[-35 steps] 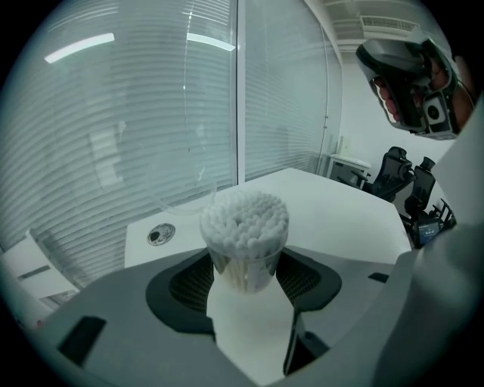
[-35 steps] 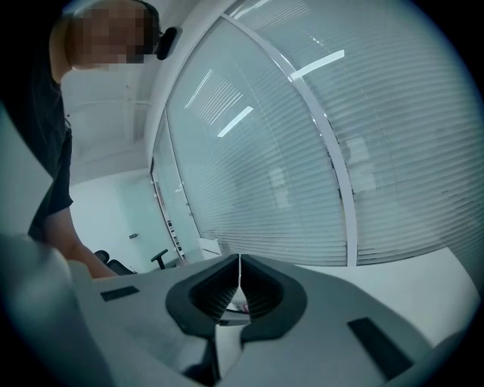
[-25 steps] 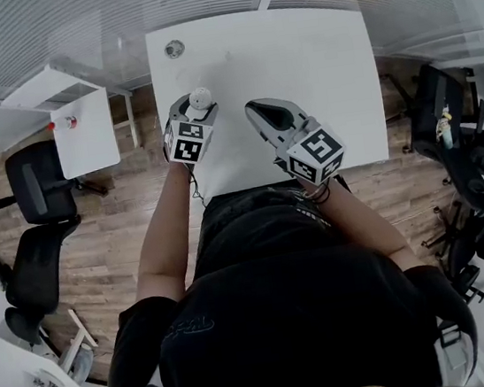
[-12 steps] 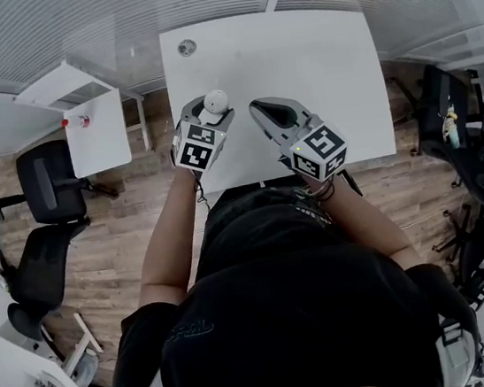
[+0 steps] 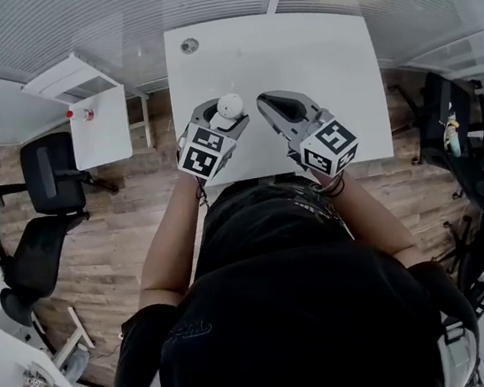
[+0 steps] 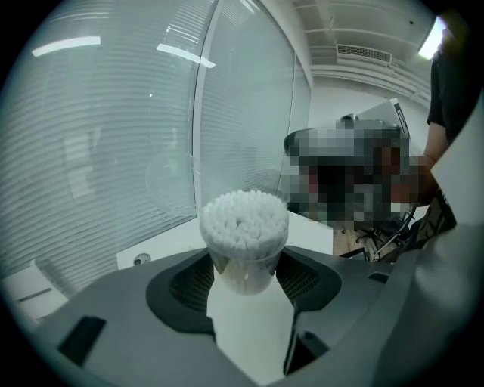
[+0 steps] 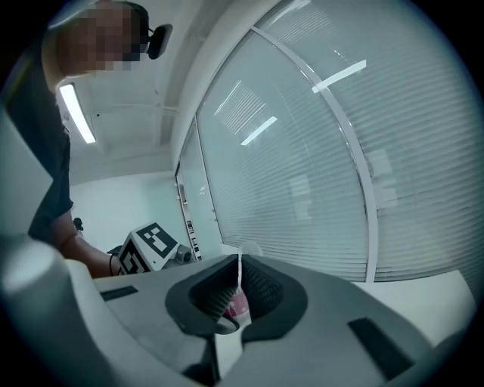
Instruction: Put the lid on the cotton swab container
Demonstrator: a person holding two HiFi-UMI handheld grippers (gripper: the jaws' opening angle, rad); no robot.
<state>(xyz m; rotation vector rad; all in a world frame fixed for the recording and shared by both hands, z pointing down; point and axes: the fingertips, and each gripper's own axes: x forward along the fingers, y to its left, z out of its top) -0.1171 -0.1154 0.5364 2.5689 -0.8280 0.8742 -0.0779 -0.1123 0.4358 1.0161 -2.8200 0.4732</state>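
Observation:
My left gripper (image 5: 226, 114) is shut on a clear cotton swab container (image 6: 243, 246), upright and lidless, packed with white swab heads; it also shows as a white dot, the container (image 5: 230, 105), in the head view. My right gripper (image 5: 267, 104) hangs just right of it over the white table (image 5: 320, 52). In the right gripper view its jaws are shut on the lid (image 7: 237, 298), a thin clear piece with a red patch, seen edge-on. Lid and container are apart.
A small round grey object (image 5: 190, 45) lies at the table's far left corner. Slatted glass walls stand behind the table. Left of it are a small white side table (image 5: 99, 128) and black chairs (image 5: 43, 176); more chairs stand at the right.
The two grippers have come closer together: the left one with the container moved right towards the right one. The head view shifted a little.

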